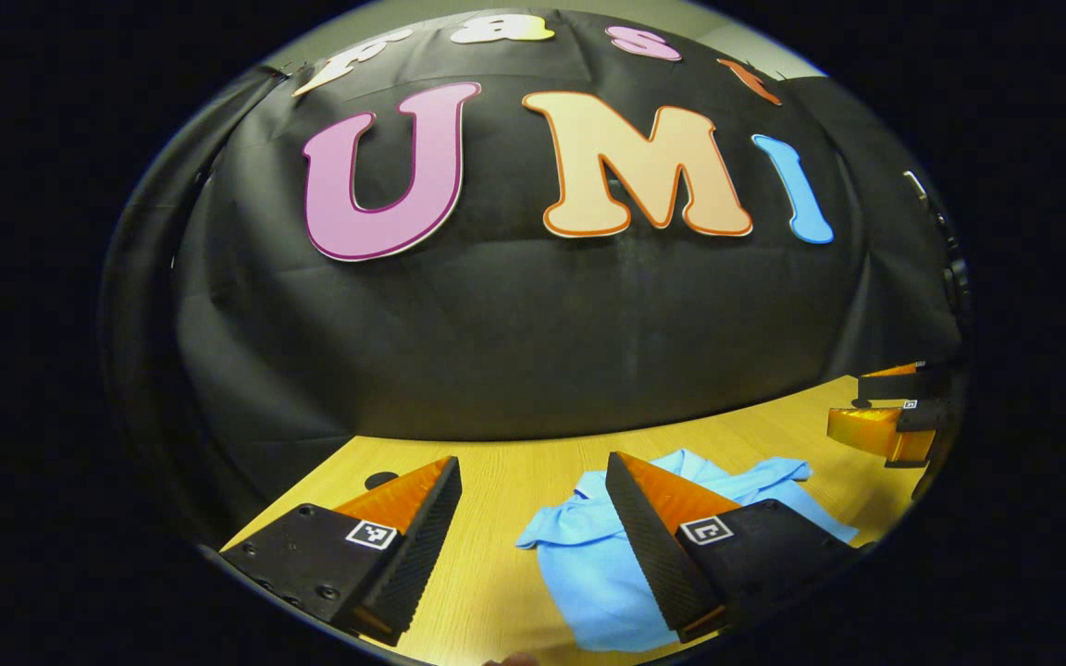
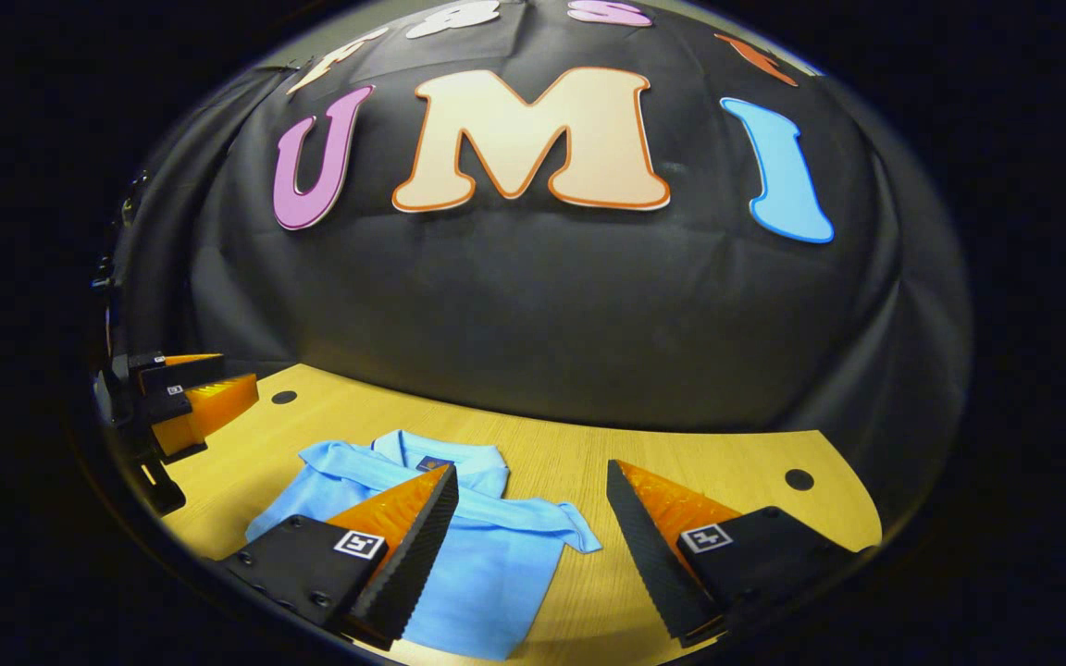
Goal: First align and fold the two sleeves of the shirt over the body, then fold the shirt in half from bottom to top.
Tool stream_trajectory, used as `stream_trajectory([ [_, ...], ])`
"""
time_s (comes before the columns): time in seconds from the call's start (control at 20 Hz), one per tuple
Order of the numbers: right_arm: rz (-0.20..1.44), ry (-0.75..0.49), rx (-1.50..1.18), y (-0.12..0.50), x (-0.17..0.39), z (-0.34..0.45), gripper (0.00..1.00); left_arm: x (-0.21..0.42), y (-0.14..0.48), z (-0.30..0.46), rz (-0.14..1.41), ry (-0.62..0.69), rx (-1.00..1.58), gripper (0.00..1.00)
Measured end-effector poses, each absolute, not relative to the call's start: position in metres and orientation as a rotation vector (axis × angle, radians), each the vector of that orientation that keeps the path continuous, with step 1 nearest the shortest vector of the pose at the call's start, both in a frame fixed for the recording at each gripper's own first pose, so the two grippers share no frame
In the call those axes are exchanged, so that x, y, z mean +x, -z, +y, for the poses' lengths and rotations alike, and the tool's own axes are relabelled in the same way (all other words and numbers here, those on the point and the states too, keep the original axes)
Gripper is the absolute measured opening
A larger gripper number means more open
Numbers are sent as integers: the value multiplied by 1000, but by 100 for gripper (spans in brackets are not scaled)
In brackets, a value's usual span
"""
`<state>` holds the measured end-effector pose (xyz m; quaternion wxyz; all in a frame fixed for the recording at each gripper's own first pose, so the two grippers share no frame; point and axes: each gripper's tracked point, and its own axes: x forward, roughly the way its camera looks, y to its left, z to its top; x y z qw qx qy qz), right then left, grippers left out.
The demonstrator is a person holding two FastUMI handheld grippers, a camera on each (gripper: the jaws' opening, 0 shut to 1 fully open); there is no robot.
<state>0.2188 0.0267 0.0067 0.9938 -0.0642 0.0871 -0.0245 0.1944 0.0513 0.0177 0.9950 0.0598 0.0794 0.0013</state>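
One blue shirt on wooden table, sleeves seemingly folded, two tongs, left and right, both spread, empty

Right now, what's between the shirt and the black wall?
Just bare table. In the right gripper view, a strip of wood runs between the shirt and the wall, with nothing lying on it.

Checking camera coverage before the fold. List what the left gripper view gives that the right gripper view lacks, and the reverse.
Left gripper view: the left gripper up close, the right gripper far off at the right edge. Right gripper view: the shirt's collar in full and a sleeve lying across the body. Both: the blue shirt on the wooden table, both grippers open.
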Motion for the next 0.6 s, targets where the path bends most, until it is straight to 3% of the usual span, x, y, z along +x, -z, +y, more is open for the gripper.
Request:
stream_trajectory([
  [0.6, 124, 54, -138, -14, 171, 30, 99, 132, -42, 47, 71, 21, 84, 94],
])
